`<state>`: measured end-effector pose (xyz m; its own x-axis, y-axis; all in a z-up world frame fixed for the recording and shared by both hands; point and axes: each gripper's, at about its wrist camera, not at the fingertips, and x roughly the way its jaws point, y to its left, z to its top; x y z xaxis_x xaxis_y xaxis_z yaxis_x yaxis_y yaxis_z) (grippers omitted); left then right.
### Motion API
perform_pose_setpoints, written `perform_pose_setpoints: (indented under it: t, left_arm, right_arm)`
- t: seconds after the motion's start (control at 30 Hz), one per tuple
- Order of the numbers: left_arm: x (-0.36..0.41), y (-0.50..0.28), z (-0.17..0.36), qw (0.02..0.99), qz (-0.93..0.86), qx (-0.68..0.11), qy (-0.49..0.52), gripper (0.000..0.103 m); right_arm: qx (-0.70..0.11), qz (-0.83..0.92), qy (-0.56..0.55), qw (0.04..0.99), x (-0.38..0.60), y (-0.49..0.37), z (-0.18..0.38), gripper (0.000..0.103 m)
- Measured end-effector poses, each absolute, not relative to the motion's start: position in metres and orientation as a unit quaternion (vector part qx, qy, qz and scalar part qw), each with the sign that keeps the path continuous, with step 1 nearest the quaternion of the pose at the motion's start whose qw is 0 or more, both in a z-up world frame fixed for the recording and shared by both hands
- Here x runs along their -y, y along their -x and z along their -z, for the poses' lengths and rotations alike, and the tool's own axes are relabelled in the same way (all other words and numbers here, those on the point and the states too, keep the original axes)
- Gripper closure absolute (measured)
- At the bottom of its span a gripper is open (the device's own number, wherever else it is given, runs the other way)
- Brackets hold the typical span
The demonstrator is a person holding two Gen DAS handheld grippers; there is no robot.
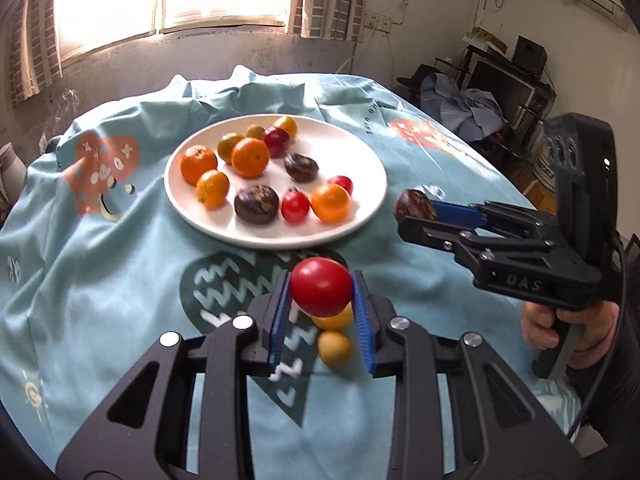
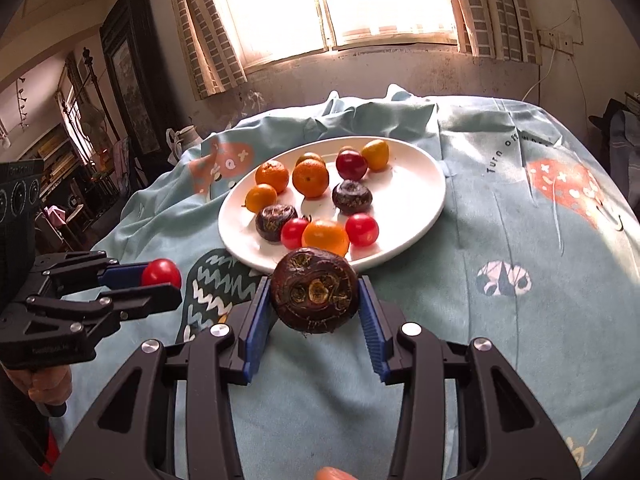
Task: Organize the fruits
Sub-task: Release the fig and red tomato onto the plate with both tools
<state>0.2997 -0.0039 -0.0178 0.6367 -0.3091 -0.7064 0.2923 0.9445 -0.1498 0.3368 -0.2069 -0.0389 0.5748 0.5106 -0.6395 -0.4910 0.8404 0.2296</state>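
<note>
A white plate (image 1: pixel 352 136) (image 2: pixel 408 152) on the blue tablecloth holds several oranges, red tomatoes and dark brown chestnuts. My left gripper (image 1: pixel 321 294) (image 2: pixel 162 280) is shut on a red tomato (image 1: pixel 321 290) (image 2: pixel 161 273), held above the cloth in front of the plate. Two small yellow fruits (image 1: pixel 335 346) lie on the cloth under it. My right gripper (image 2: pixel 315 292) (image 1: pixel 416 210) is shut on a dark brown chestnut (image 2: pixel 315 290) (image 1: pixel 416 204), held just off the plate's near right rim.
The tablecloth (image 1: pixel 100 264) (image 2: pixel 520 240) is rumpled into folds behind the plate. A window and wall stand beyond the table. Furniture and clutter (image 1: pixel 500 80) lie to the right, shelves (image 2: pixel 80 140) to the left.
</note>
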Motion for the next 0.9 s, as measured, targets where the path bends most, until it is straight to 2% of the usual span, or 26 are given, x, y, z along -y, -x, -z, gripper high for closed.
perform_pose_setpoints:
  t: [0.2, 0.23, 0.27, 0.3, 0.33, 0.43, 0.57, 0.67, 0.8, 0.9]
  left_arm:
    - [-0.002, -0.384, 0.018, 0.914, 0.118, -0.388, 0.019, 0.072]
    - [-0.002, -0.393, 0.02, 0.914, 0.109, -0.389, 0.018, 0.069]
    - [-0.003, -0.399, 0.022, 0.915, 0.097, -0.392, 0.018, 0.061]
    - [-0.004, -0.401, 0.022, 0.917, 0.079, -0.392, 0.016, 0.033]
    - [-0.007, -0.398, 0.021, 0.922, 0.057, -0.382, 0.013, 0.024]
    - [-0.017, -0.377, 0.018, 0.927, 0.046, -0.372, 0.011, 0.016]
    - [-0.035, -0.336, 0.018, 0.929, 0.015, -0.37, 0.024, 0.011]
    - [-0.054, -0.299, 0.024, 0.932, -0.004, -0.355, 0.071, 0.008]
    - [-0.07, -0.271, 0.04, 0.926, -0.029, -0.361, 0.107, 0.008]
    - [-0.073, -0.266, 0.039, 0.93, -0.048, -0.352, 0.098, 0.008]
  right_arm:
    - [-0.355, -0.261, -0.033, 0.897, 0.19, -0.397, 0.039, 0.059]
    - [-0.353, -0.258, -0.037, 0.899, 0.188, -0.405, 0.04, 0.056]
    - [-0.35, -0.254, -0.038, 0.901, 0.187, -0.41, 0.041, 0.041]
    - [-0.35, -0.244, -0.037, 0.904, 0.186, -0.412, 0.041, 0.033]
    - [-0.349, -0.239, -0.037, 0.905, 0.186, -0.411, 0.041, 0.033]
    - [-0.353, -0.258, -0.046, 0.898, 0.19, -0.393, 0.039, 0.033]
    - [-0.37, -0.294, -0.051, 0.88, 0.188, -0.356, 0.039, 0.033]
    - [-0.379, -0.321, -0.034, 0.867, 0.177, -0.327, 0.046, 0.033]
    - [-0.399, -0.337, -0.027, 0.852, 0.165, -0.312, 0.058, 0.04]
    - [-0.405, -0.335, -0.031, 0.85, 0.161, -0.311, 0.061, 0.042]
